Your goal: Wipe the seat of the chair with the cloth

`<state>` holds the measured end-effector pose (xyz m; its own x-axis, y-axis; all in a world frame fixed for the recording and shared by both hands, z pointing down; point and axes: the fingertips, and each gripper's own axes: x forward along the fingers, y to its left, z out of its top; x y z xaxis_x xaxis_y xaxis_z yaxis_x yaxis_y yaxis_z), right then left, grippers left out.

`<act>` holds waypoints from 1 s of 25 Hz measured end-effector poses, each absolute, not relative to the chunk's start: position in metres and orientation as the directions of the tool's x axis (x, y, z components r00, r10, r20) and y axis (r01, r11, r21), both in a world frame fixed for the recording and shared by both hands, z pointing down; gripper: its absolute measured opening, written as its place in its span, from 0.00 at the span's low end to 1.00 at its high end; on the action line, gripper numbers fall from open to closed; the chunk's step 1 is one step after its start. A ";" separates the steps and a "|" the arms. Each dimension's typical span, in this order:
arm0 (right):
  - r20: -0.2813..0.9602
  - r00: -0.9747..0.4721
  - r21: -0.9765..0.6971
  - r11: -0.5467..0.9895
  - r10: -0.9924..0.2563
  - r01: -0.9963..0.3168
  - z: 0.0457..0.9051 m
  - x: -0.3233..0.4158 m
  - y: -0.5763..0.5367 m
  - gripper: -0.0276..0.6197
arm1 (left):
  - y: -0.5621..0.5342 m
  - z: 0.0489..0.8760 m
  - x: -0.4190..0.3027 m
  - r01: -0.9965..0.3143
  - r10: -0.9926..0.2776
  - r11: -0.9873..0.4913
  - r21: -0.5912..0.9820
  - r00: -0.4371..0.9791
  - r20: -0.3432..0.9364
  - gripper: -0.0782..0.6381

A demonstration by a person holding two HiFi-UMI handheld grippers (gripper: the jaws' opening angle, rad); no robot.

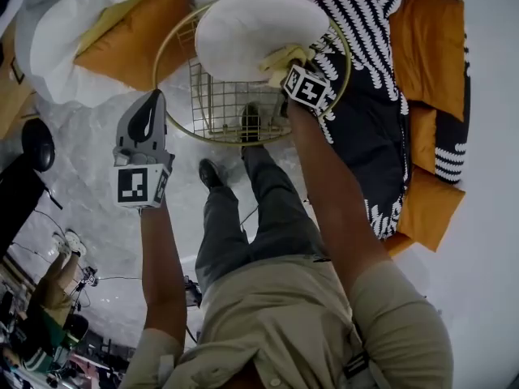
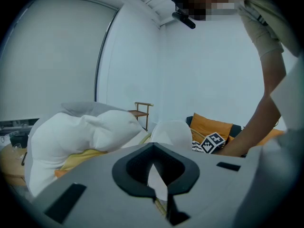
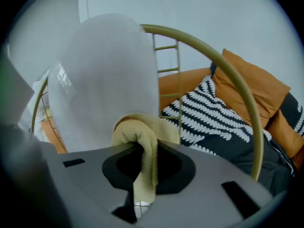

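Right tongs [image 1: 288, 70] pinching yellow fabric cloth [image 3: 142, 132] at white seat cushion [image 1: 243, 27] of round gold wire chair [image 1: 219, 104], left tongs [image 1: 152, 100] pressed together, empty, apart from chair.

- Presses the yellow cloth [image 1: 282, 57] with the right gripper [image 1: 292, 71] against the white seat cushion [image 1: 239, 27] of the gold wire chair [image 1: 223, 104].
- Holds the left gripper [image 1: 152, 98] clear of the chair, just beside its rim, over the marble floor [image 1: 81, 185].
- Stands amid orange cushions [image 1: 134, 35] and a black-and-white throw [image 1: 373, 87].

Living-room setting, orange cushions [image 1: 430, 43], black-and-white patterned throw [image 1: 369, 96], big white pillow [image 1: 61, 59], gold wire chair [image 1: 219, 96], marbled floor [image 1: 81, 197]
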<state>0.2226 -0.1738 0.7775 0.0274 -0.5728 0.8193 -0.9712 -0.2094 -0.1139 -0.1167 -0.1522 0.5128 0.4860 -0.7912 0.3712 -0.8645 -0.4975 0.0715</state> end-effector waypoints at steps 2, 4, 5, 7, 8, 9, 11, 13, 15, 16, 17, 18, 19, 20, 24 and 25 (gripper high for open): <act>0.811 0.049 -0.107 -0.231 -0.583 -0.967 0.774 0.239 -0.170 0.12 | -0.153 0.515 -0.110 -0.859 -0.784 -0.507 0.074 0.495 0.374 0.13; 0.800 0.049 -0.100 -0.213 -0.598 -0.972 0.768 0.242 -0.172 0.12 | -0.153 0.515 -0.104 -0.853 -0.778 -0.516 0.074 0.503 0.376 0.13; 0.802 0.048 -0.097 -0.209 -0.595 -0.973 0.769 0.242 -0.171 0.12 | -0.154 0.515 -0.102 -0.851 -0.776 -0.520 0.073 0.507 0.376 0.13; 0.810 0.046 -0.097 -0.212 -0.585 -0.972 0.772 0.241 -0.169 0.12 | -0.155 0.514 -0.099 -0.847 -0.773 -0.526 0.071 0.512 0.375 0.13; 0.811 0.046 -0.100 -0.214 -0.584 -0.972 0.772 0.240 -0.169 0.12 | -0.155 0.513 -0.099 -0.847 -0.773 -0.528 0.070 0.512 0.375 0.13; 0.811 0.044 -0.103 -0.216 -0.584 -0.971 0.772 0.238 -0.169 0.12 | -0.155 0.513 -0.099 -0.847 -0.773 -0.527 0.069 0.512 0.374 0.13; 0.811 0.037 -0.110 -0.215 -0.584 -0.970 0.773 0.232 -0.169 0.12 | -0.155 0.512 -0.101 -0.849 -0.776 -0.524 0.069 0.510 0.373 0.13; 0.813 0.021 -0.120 -0.203 -0.581 -0.972 0.775 0.220 -0.169 0.12 | -0.154 0.512 -0.104 -0.852 -0.778 -0.519 0.070 0.505 0.373 0.13; 0.817 -0.005 -0.134 -0.181 -0.576 -0.974 0.779 0.200 -0.170 0.12 | -0.153 0.514 -0.108 -0.856 -0.781 -0.512 0.072 0.499 0.377 0.13; 0.819 -0.021 -0.143 -0.169 -0.573 -0.975 0.782 0.188 -0.171 0.12 | -0.152 0.516 -0.110 -0.858 -0.782 -0.508 0.073 0.495 0.379 0.13; 0.822 -0.040 -0.155 -0.156 -0.569 -0.976 0.785 0.175 -0.172 0.12 | -0.150 0.518 -0.113 -0.861 -0.783 -0.504 0.074 0.491 0.382 0.13; 0.824 -0.063 -0.171 -0.140 -0.563 -0.975 0.789 0.159 -0.174 0.12 | -0.148 0.519 -0.116 -0.863 -0.784 -0.499 0.075 0.487 0.384 0.13; 0.825 -0.095 -0.190 -0.117 -0.557 -0.975 0.793 0.140 -0.175 0.12 | -0.146 0.521 -0.119 -0.866 -0.786 -0.494 0.076 0.482 0.387 0.13; 0.826 -0.134 -0.212 -0.081 -0.548 -0.974 0.797 0.119 -0.176 0.12 | -0.144 0.523 -0.123 -0.870 -0.788 -0.488 0.076 0.476 0.392 0.13; 0.804 -0.350 -0.305 0.172 -0.480 -0.937 0.804 0.015 -0.176 0.12 | -0.138 0.529 -0.138 -0.882 -0.794 -0.465 0.074 0.453 0.406 0.13; 0.796 -0.396 -0.326 0.227 -0.458 -0.918 0.805 -0.009 -0.175 0.12 | -0.137 0.531 -0.141 -0.884 -0.795 -0.461 0.073 0.448 0.409 0.13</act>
